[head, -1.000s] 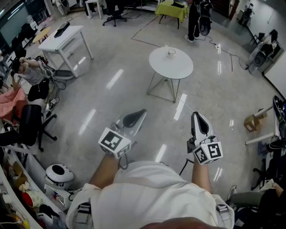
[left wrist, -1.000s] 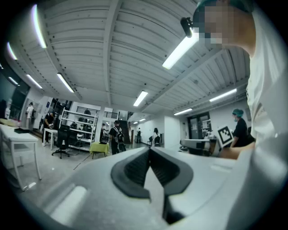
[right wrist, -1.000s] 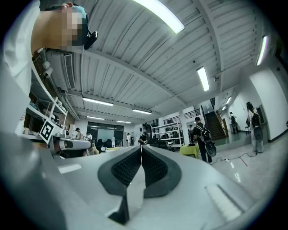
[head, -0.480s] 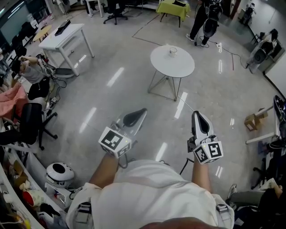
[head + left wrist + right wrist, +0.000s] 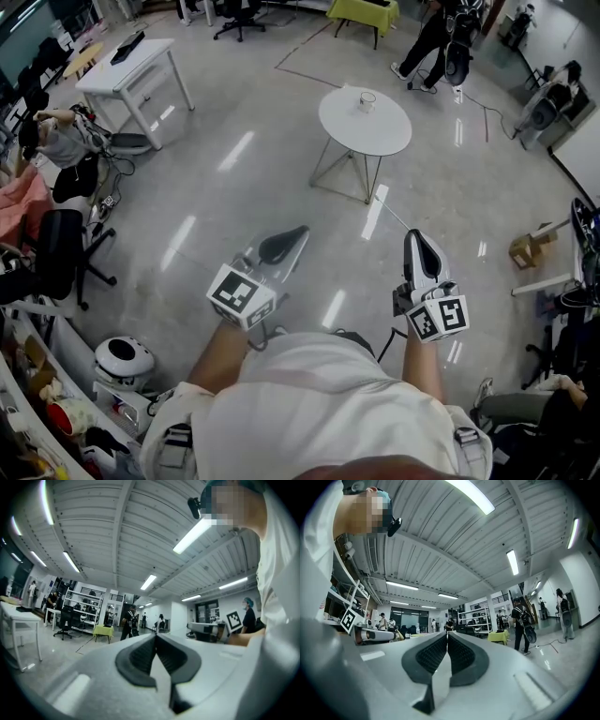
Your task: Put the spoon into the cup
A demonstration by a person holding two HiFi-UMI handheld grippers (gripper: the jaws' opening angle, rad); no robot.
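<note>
A clear cup [image 5: 367,101] stands on a round white table [image 5: 365,131] several steps ahead of me in the head view. I cannot make out a spoon at this distance. My left gripper [image 5: 284,246] is held at waist height, far short of the table, its jaws shut with nothing between them. My right gripper [image 5: 416,247] is at the same height to the right, jaws shut and empty too. In the left gripper view the left gripper [image 5: 156,637] points up at the ceiling; the right gripper [image 5: 447,634] does the same in the right gripper view.
Glossy grey floor lies between me and the round table. A white desk [image 5: 131,67] stands at the far left, office chairs [image 5: 58,253] and clutter along the left edge, a cardboard box [image 5: 523,249] at the right. A person [image 5: 441,37] walks beyond the table.
The round table has drifted slightly right and up in the head view as the view shifts. The person behind it has stepped to the right. Both grippers keep their pose.
</note>
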